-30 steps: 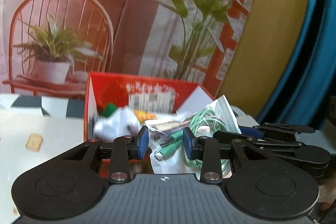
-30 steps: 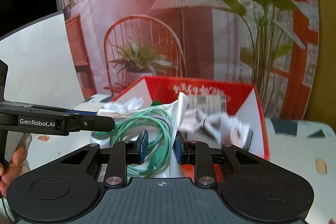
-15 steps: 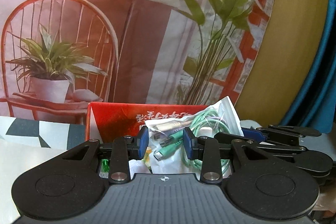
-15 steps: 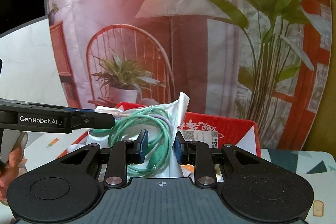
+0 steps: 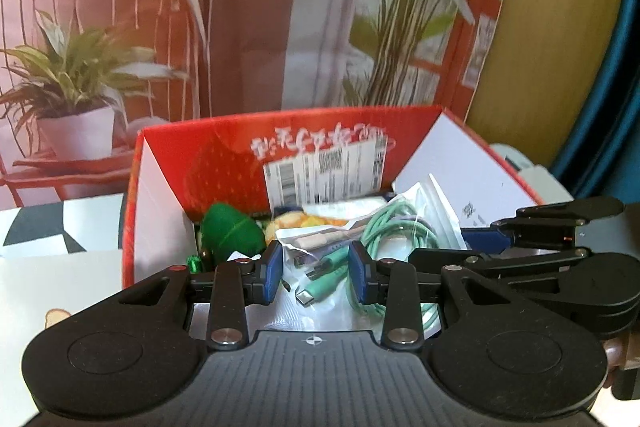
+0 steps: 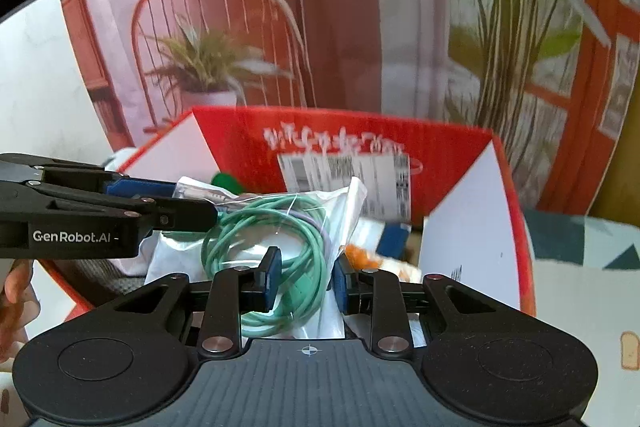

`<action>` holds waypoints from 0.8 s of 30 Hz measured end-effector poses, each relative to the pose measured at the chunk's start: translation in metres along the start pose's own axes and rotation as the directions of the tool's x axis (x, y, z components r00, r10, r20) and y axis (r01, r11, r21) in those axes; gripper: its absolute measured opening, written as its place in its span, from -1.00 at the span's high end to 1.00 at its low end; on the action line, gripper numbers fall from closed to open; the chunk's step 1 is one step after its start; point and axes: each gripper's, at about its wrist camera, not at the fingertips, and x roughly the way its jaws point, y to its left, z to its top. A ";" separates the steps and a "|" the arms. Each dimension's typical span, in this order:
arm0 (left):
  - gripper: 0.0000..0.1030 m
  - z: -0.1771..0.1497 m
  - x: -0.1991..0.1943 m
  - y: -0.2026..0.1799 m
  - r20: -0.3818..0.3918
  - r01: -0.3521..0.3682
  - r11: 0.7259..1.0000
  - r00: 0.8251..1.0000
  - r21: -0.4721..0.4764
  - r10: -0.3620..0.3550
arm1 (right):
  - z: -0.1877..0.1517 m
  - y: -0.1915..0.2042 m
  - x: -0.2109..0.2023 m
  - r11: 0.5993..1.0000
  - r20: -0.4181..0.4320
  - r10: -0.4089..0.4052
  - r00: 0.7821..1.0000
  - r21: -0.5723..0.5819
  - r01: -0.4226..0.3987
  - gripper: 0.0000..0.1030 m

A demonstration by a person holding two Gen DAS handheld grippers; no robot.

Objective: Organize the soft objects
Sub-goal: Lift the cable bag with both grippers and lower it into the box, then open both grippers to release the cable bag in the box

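Observation:
A clear plastic bag of green cable [image 5: 352, 251] [image 6: 280, 239] hangs over the open red cardboard box [image 5: 168, 163] [image 6: 496, 163]. My left gripper [image 5: 316, 277] is shut on the bag's left part, around the cable plugs. My right gripper [image 6: 306, 281] is shut on the bag's right part, around the green coil. Each gripper shows from the side in the other's view, the right one [image 5: 520, 247] and the left one [image 6: 120, 207]. Inside the box lie a green soft toy [image 5: 232, 231], an orange item [image 6: 360, 255] and other bagged things.
The box stands on a white table [image 5: 60, 279] with a patterned cloth [image 6: 592, 247]. A printed backdrop with a chair and plants hangs behind. A yellow wall and a blue curtain [image 5: 600, 67] are at the right.
Both grippers, holding the bag, dipped back down from their raised position over the box; the box interior shows again.

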 end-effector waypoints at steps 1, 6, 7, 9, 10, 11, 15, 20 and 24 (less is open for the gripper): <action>0.27 -0.002 0.002 0.000 -0.010 0.000 1.000 1.000 0.000 0.000 | 0.000 0.000 0.001 1.000 -0.016 -0.002 1.000 0.003 0.002 0.51; 0.26 -0.007 0.002 0.002 -0.014 0.000 1.000 1.000 -0.011 0.000 | 0.002 0.006 0.008 1.000 -0.092 -0.028 0.995 -0.004 0.028 0.48; 0.25 -0.006 0.002 0.002 -0.014 0.002 1.000 1.000 -0.013 -0.002 | 0.002 0.006 0.009 1.000 -0.103 -0.029 0.994 -0.008 0.029 0.47; 0.25 -0.005 0.001 0.001 -0.011 0.002 1.000 1.000 -0.009 -0.002 | 0.002 0.008 0.011 0.999 -0.118 -0.034 0.992 -0.015 0.033 0.45; 0.25 -0.005 0.000 0.000 -0.010 0.002 1.000 1.000 -0.005 -0.002 | 0.002 0.008 0.011 0.999 -0.126 -0.037 0.991 -0.017 0.035 0.44; 0.25 -0.005 -0.001 -0.002 -0.008 0.001 1.000 1.000 0.001 -0.001 | 0.002 0.009 0.012 0.999 -0.136 -0.039 0.990 -0.017 0.037 0.44; 0.24 -0.007 -0.007 -0.009 0.008 -0.017 0.999 1.000 0.030 0.016 | 0.000 0.005 0.016 0.999 -0.163 -0.037 0.986 0.018 0.040 0.43; -0.13 -0.004 -0.021 -0.009 0.040 -0.048 0.998 0.998 0.031 0.047 | 0.000 0.005 0.015 0.997 -0.170 -0.049 0.984 0.045 0.057 0.43; -0.41 -0.002 -0.043 -0.015 0.099 -0.066 0.997 0.993 0.047 0.061 | -0.001 0.008 0.002 0.996 -0.126 -0.060 0.990 0.055 0.068 0.35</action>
